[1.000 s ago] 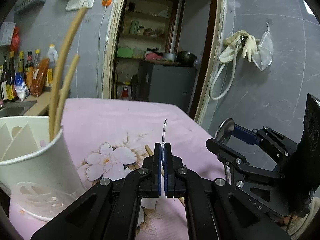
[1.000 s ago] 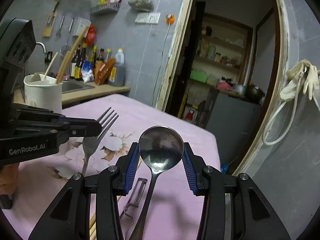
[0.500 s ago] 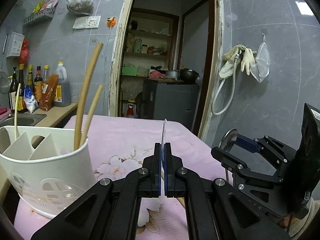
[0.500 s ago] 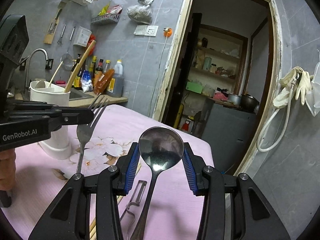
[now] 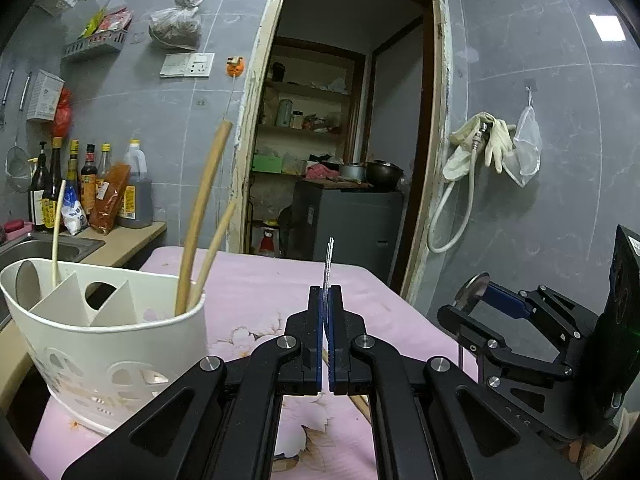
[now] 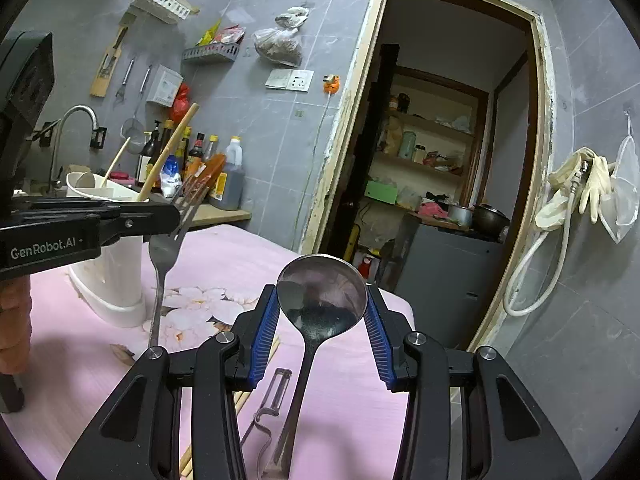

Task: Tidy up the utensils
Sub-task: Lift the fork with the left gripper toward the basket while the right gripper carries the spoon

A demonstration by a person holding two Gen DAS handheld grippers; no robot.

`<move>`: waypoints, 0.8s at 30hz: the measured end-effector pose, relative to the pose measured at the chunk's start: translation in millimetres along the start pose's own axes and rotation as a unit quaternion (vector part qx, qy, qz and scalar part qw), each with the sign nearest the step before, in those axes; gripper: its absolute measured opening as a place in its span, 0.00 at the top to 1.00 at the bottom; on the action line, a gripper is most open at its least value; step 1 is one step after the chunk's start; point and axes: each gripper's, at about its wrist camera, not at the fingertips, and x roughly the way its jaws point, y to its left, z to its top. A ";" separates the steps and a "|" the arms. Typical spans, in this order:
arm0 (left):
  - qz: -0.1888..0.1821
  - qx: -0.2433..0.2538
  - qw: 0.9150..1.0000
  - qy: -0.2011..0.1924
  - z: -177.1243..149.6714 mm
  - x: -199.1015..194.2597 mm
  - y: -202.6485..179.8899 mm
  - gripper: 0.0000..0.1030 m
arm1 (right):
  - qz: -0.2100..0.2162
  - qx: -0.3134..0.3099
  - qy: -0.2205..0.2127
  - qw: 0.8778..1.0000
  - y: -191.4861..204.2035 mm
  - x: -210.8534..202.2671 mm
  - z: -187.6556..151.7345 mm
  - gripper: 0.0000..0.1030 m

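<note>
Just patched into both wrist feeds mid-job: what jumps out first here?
The right gripper holds a big metal spoon upright by its bowl, dead centre of its view. The left gripper is shut on a fork, seen edge-on in its own view, tines up, above the pink floral tablecloth. Beside it to the left stands the white divided utensil holder with wooden handles sticking out.

spoon (image 6: 322, 300) handle end cut off, bottle labels unreadable
</note>
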 end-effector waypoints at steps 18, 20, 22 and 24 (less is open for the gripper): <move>0.054 0.007 0.996 -0.074 45.8 -55.9 37.0 1.00 | 0.019 -0.005 -0.064 0.998 19.5 -29.0 54.4 0.61; 0.064 0.011 0.994 -0.084 49.5 -65.0 45.6 1.00 | 0.025 -0.002 -0.074 0.997 24.1 -30.6 62.5 0.61; 0.078 0.013 0.992 -0.094 55.7 -76.3 56.3 1.00 | 0.036 0.003 -0.084 0.996 30.7 -32.2 72.9 0.61; 0.090 0.012 0.991 -0.102 61.4 -86.9 67.6 1.00 | 0.045 0.005 -0.091 0.995 36.5 -32.6 82.5 0.61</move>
